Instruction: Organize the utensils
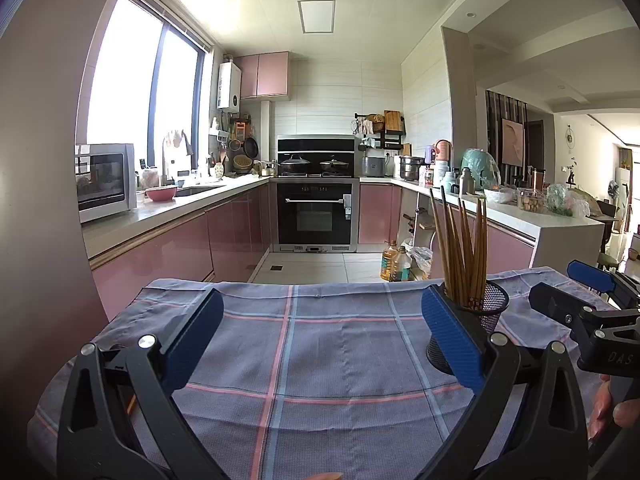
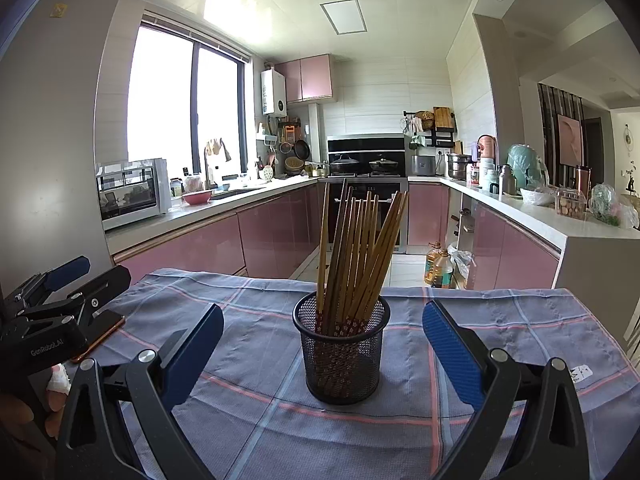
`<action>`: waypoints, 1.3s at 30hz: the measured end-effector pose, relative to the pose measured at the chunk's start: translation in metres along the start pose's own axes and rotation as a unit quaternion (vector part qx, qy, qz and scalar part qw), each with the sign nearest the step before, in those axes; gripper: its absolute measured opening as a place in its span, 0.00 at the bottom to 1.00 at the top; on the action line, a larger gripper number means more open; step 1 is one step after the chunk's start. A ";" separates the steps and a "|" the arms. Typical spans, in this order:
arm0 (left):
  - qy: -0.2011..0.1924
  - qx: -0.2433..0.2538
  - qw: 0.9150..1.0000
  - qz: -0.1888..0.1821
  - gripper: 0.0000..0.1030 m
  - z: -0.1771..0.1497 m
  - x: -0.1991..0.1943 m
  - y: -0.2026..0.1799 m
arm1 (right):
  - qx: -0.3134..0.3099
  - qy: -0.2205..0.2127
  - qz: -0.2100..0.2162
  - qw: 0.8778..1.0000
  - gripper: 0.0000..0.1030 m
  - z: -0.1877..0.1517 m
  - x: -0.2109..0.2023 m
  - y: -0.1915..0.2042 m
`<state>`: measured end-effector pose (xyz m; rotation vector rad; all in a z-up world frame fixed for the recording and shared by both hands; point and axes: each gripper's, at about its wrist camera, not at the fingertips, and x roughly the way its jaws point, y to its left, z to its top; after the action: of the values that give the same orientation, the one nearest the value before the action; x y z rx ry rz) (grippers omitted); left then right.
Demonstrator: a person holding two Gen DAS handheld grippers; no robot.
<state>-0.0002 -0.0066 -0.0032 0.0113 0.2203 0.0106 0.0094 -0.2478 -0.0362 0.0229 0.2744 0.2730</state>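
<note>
Chopsticks [image 2: 356,256] stand bunched in the mesh cup [image 2: 341,354], upright on the checked cloth [image 2: 248,412] over the tabletop. Right claw [image 2: 323,354] released, jaws spread either side of the cup, not touching it. Left claw [image 1: 322,342] released, empty, left of the cup. Phone [image 2: 100,334] further left of the cup.

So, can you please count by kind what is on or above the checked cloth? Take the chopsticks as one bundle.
black mesh holder: 1
chopstick bundle, standing in the holder: 1
flat dark phone-like object, orange edge: 1
grippers, namely left gripper and right gripper, both with jaws open: 2
Total: 5
</note>
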 end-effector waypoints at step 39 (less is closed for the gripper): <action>0.007 -0.002 1.000 0.000 0.95 -0.003 0.002 0.001 | 0.004 0.004 0.001 1.000 0.94 -0.001 0.002 0.000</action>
<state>0.0007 -0.0059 -0.0064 0.0079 0.2334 0.0108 0.0114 -0.2470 -0.0378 0.0309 0.2831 0.2749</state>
